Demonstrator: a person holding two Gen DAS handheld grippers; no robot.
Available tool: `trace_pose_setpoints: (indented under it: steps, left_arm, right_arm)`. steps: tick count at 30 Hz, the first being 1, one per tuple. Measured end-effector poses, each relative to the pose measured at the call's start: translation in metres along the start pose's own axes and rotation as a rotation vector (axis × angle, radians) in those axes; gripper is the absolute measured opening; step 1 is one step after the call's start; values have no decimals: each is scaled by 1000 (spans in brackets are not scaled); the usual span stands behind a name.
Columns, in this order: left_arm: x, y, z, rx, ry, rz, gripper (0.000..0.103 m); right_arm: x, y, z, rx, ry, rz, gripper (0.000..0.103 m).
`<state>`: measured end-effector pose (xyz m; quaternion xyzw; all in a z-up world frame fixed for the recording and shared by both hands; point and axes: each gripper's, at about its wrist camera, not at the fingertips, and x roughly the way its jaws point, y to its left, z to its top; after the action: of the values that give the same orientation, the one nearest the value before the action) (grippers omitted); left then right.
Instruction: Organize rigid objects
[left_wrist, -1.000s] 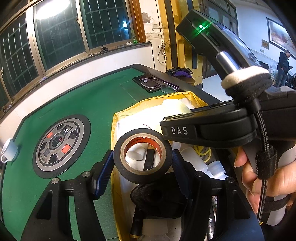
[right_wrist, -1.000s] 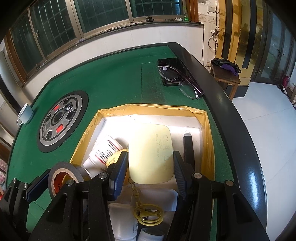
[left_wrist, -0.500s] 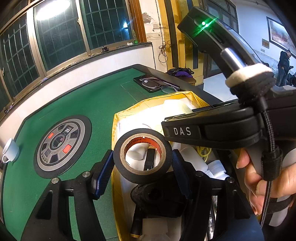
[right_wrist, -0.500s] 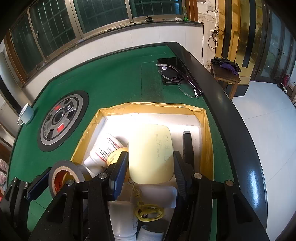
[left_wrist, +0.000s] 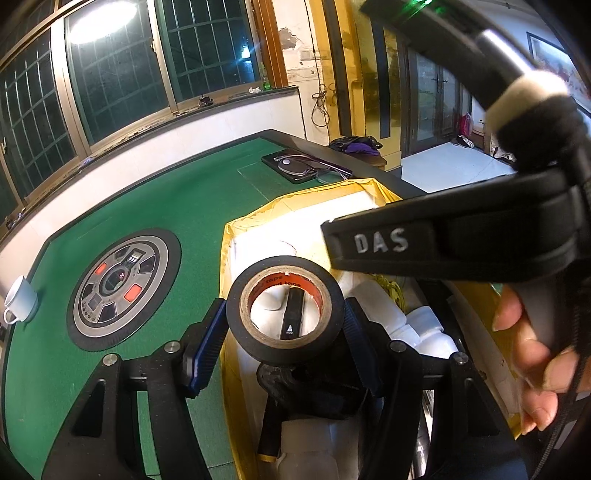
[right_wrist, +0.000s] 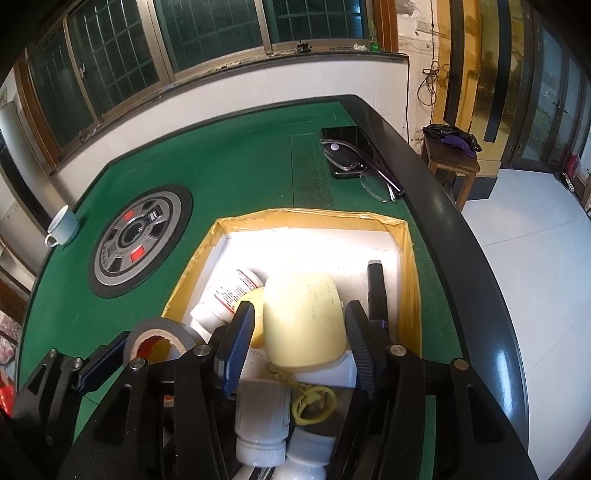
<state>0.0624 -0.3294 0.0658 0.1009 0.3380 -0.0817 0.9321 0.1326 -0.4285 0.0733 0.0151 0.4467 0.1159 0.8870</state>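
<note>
My left gripper (left_wrist: 284, 343) is shut on a black tape roll (left_wrist: 284, 310) with an orange core, held over the left edge of a white box with a yellow taped rim (left_wrist: 229, 236). The same roll (right_wrist: 159, 339) shows at the lower left of the right wrist view. Over the box (right_wrist: 406, 258), the jaws of my right gripper (right_wrist: 297, 339) are opening. A pale yellow rounded block (right_wrist: 303, 317) sits between them, blurred, with a gap at the left pad (right_wrist: 240, 332). A hand (left_wrist: 532, 362) holds the right gripper's black body (left_wrist: 461, 236).
Inside the box lie white bottles (right_wrist: 229, 291), a black stick (right_wrist: 376, 288) and a yellow ring on a cord (right_wrist: 314, 404). On the green felt table (right_wrist: 240, 166) are a wheel-shaped mat (right_wrist: 140, 236), a white cup (right_wrist: 62, 225) and glasses on a dark phone (right_wrist: 347, 155). The table's black edge (right_wrist: 461, 229) runs along the right.
The right fingers have spread a little and the yellow block has dropped and tipped between them. The left gripper and its tape roll have stayed put.
</note>
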Motion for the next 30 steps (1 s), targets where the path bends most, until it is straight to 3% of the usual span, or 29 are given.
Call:
trace_pose_setpoints:
  steps: [8, 14, 22, 30]
  left_arm:
    - [-7, -1, -4, 4, -8, -10, 61]
    - [-19, 2, -13, 0, -22, -24, 61]
    - [-45, 22, -40, -19, -67, -21, 61]
    - [-62, 52, -63, -98, -93, -12, 61]
  right_arm:
    - [-24, 1, -9, 24, -47, 12, 46]
    - [-45, 5, -23, 46, -91, 8, 56]
    - [-78, 18, -59, 43, -188, -51, 67]
    - [-91, 22, -107, 104, -241, -74, 69]
